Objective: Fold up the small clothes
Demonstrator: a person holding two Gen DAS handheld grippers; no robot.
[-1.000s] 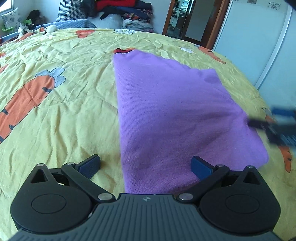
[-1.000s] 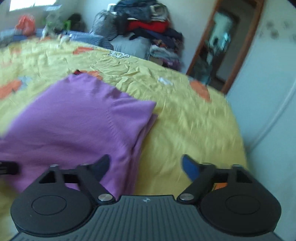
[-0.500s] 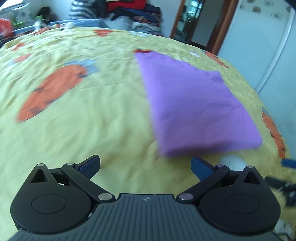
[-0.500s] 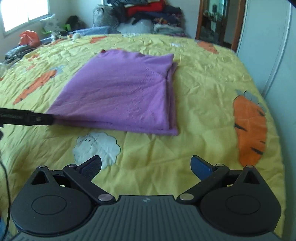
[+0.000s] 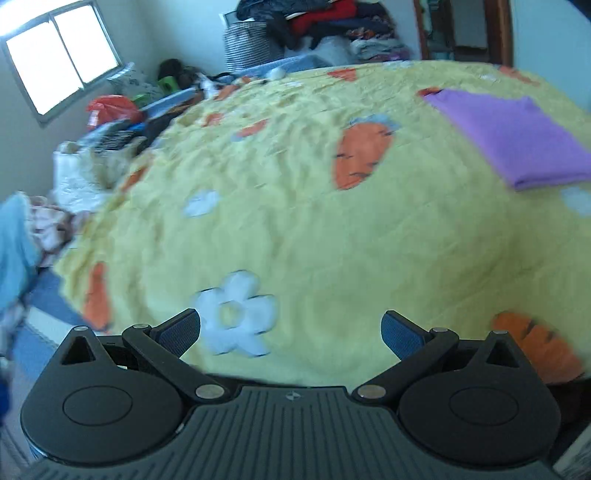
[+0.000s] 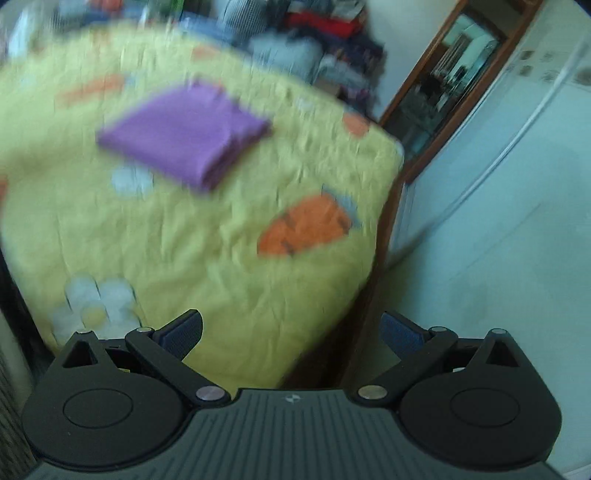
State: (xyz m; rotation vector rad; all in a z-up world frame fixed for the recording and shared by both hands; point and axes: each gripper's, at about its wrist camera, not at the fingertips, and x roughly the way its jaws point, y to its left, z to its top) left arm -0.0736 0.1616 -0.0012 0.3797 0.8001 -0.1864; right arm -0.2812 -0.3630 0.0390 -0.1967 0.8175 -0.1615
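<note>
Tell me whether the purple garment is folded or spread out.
Folded: the purple garment lies as a compact rectangle on the bedspread, stacked layers showing at its near edge.

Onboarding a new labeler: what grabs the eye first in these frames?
The folded purple garment on the yellow carrot-print bedspread, far right in the left wrist view, upper left in the right. Next, the clothes pile beyond the bed's far end. Left gripper and right gripper are open, holding nothing.

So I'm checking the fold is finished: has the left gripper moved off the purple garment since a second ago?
Yes. The left gripper, open, has backed away leftward; the purple garment now lies far right on the bedspread.
</note>
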